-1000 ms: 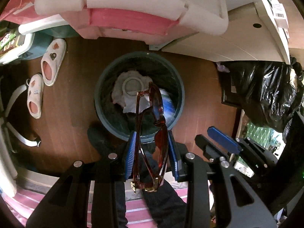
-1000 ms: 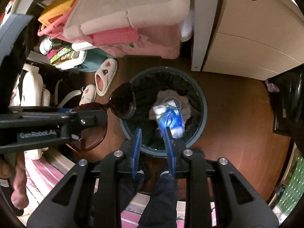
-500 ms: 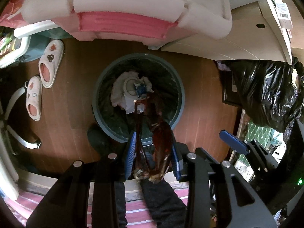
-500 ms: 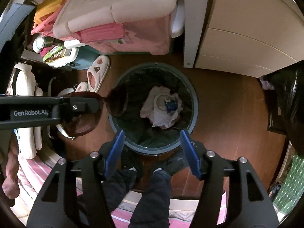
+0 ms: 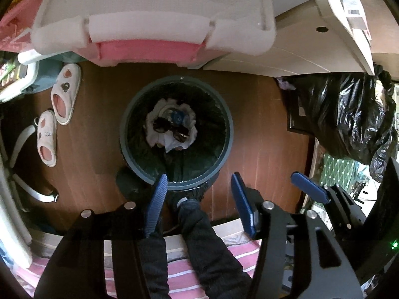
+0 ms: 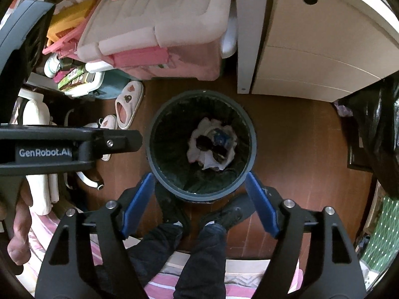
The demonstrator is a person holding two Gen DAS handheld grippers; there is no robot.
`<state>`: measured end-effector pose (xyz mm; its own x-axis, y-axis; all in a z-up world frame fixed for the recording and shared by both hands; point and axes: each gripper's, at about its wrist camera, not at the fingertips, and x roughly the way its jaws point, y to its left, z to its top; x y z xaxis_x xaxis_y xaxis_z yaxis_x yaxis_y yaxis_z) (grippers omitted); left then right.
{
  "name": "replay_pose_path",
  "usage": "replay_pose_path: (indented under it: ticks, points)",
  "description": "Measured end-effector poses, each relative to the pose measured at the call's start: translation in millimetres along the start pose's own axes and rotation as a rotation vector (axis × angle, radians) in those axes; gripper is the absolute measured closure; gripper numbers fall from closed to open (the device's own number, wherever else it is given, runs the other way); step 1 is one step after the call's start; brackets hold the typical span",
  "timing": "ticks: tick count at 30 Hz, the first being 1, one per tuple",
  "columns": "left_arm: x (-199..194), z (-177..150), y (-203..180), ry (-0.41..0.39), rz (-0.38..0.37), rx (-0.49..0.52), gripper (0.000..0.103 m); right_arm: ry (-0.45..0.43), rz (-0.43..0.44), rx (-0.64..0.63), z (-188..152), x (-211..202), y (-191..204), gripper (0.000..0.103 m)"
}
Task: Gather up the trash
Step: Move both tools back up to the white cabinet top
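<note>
- The left gripper is held above the round bin, and its jaws are opening with nothing between them.
- The right gripper is pointed down over the same bin; its jaws are also opening and nothing is grasped.
- The sunglasses are seen inside the bin, lying on the crumpled white paper, beside a small blue wrapper.
- The drop seems to be finished, so both grippers are best lifted straight up, so that the dark liner of the bin is not caught by the pads.
- Before the next piece is looked for, it should be checked that nothing hangs on the rim.
- "GenRobot.AI" is printed in white on the side of the left gripper in the right wrist view.
- A label with a barcode is stuck on the white furniture, but its text cannot be read.
</note>
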<state>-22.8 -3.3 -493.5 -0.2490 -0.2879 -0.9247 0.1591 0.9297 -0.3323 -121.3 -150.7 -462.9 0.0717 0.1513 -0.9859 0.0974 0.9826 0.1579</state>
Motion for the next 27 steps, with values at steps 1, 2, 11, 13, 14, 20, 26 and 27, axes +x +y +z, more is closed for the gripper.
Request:
replay_pose_path:
  ticks: [1,2,11,13,14,20,26,27]
  points:
    - [-6,-1,-3,-0.006,0.004,0.005,0.044,-0.005,-0.005,0.008,0,-6,0,0.021]
    - [-13,-2,-6,-0.013,0.009,0.011,0.039,-0.012,-0.012,0.015,0,-14,0,0.018]
    - [-94,-15,-44,-0.066,0.004,0.064,0.016,-0.057,-0.073,0.079,-4,-97,-3,0.009]
    - [-115,-17,-58,-0.08,0.005,0.086,0.014,-0.084,-0.085,0.103,-5,-121,-6,0.008]
    - [-124,-17,-64,-0.085,0.002,0.096,0.014,-0.099,-0.087,0.118,-6,-134,-8,0.008]
    - [-176,-17,-105,-0.14,-0.011,0.164,0.012,-0.209,-0.122,0.24,-13,-214,-26,0.007]
    - [-216,-18,-145,-0.177,-0.046,0.249,0.012,-0.292,-0.153,0.345,-22,-271,-35,0.007]
    - [-223,-19,-152,-0.184,-0.053,0.266,0.012,-0.302,-0.158,0.354,-24,-275,-34,0.007]
